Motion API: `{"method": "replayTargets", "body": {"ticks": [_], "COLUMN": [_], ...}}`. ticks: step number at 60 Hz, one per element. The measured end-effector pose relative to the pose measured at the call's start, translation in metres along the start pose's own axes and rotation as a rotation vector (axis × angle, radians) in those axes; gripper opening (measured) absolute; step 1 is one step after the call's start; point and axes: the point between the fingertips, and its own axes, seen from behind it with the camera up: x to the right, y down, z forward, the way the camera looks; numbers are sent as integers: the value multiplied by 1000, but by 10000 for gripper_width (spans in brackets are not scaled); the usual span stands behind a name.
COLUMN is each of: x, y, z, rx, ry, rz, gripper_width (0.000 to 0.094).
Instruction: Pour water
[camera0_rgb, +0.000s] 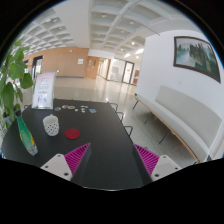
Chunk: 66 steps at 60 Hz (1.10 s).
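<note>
1. Gripper view: the gripper (109, 160) hangs over a dark table (105, 150), held roughly level and pointing along the table's length toward an open hall.
2. Its fingers are spread wide apart, the pink pads (75, 156) facing each other, with only bare tabletop between them; they hold nothing.
3. A white cup (51, 125) with a dotted pattern stands upright on the table, ahead of the fingers and left of the left one, well apart from it; its long axis is vertical and its mouth faces up.
4. Just right of the cup lies a small red disc (71, 130), flat on the table.
5. Nearer than the cup, at the table's left edge, stands a tall glass vase (26, 137) tilted slightly in the view, with plant leaves (10, 85) above it.
6. Beyond the cup, a white sign (44, 90) stands upright at the far left of the table.
7. Small items (78, 109) lie farther along the table, too small to tell.
8. Right of the table is a white sofa (185, 115), and a framed picture (196, 55) hangs on the wall above it.
</note>
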Motion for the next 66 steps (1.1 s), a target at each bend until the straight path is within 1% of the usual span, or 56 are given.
{"method": "replayTargets", "body": {"ticks": [14, 17, 26, 34, 44, 49, 53, 62, 66], "x": [-19, -29, -79, -141, -235, -279, -310, -348, -356], "y": [20, 29, 59, 72, 68, 60, 56, 42, 35], "z": [-14, -21, -46, -59, -62, -54, -42, 0, 17], "rx": [-9, -24, -57, -42, 7, 38, 42, 54, 84], "ry": [2, -3, -74, -146, -264, -302, -324, -311, -303], "rz": [-41, -43, -25, -26, -45, -34, -27, 8, 20], "gripper_width": [854, 854, 856, 856, 856, 855, 856, 858, 850]}}
